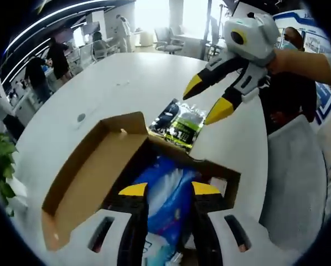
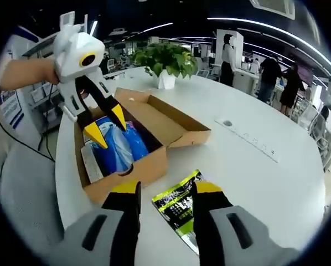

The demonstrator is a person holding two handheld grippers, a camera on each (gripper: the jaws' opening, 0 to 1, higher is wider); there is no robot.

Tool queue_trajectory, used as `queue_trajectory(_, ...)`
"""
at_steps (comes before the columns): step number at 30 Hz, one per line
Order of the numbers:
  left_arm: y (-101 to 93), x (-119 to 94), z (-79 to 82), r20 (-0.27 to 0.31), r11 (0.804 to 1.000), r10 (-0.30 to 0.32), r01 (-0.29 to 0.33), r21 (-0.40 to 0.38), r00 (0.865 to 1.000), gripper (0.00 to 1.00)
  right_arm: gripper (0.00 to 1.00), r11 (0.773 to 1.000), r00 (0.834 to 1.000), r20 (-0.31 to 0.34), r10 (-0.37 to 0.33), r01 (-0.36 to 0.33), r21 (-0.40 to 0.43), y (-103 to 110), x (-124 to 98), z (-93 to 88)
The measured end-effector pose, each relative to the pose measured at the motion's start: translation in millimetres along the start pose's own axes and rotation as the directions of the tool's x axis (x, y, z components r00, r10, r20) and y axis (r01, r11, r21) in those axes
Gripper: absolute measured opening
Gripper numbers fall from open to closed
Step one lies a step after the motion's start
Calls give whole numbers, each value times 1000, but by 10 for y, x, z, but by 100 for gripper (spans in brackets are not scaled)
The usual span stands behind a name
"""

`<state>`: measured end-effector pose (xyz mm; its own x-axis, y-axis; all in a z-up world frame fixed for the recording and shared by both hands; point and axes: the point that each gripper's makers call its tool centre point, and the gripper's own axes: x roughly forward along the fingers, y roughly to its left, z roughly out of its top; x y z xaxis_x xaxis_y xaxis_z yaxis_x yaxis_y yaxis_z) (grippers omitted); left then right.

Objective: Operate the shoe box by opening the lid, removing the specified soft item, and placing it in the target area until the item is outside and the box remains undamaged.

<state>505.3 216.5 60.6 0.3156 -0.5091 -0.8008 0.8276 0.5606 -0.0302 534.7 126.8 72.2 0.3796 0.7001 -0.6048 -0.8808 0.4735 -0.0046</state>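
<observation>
white round table point(image 2: 276, 183) — bare top | potted plant point(image 2: 166, 61) at far edge in right gripper view, leaves point(image 1: 0, 166) at left edge of left gripper view | flush round cap point(image 2: 227, 123) + long inset strip point(image 2: 253, 142) in tabletop | office chairs point(image 1: 166, 40) beyond table | people standing point(image 2: 270, 77) in background — open office, ceiling strip lights point(image 2: 265, 30)

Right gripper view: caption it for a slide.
Right gripper open above green-black packet; left gripper open over blue bag in open cardboard box.
</observation>
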Motion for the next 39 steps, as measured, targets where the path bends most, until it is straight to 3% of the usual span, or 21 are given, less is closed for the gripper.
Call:
queue_trajectory(5, -63, 29, -57, -13, 999, -33, 34, 33, 999, 23, 33, 999, 1000, -9, 30, -31, -40, 121, 141, 81)
queue_trajectory(21, -65, 64, -197, -34, 996, -61, 63, 61, 998, 5, 28, 983, 991, -50, 121, -127, -135, 427, 623, 274)
queue_trajectory(35, -75, 96, -252, -38, 996, -87, 89, 33, 995, 0, 18, 967, 982, -132, 135, -160, -200, 528, 955, 250)
queue_trajectory(39, -77, 83, -250, -31, 995, -96, 96, 22, 995, 0, 10, 958, 978, -170, 120, -159, -239, 533, 1017, 210)
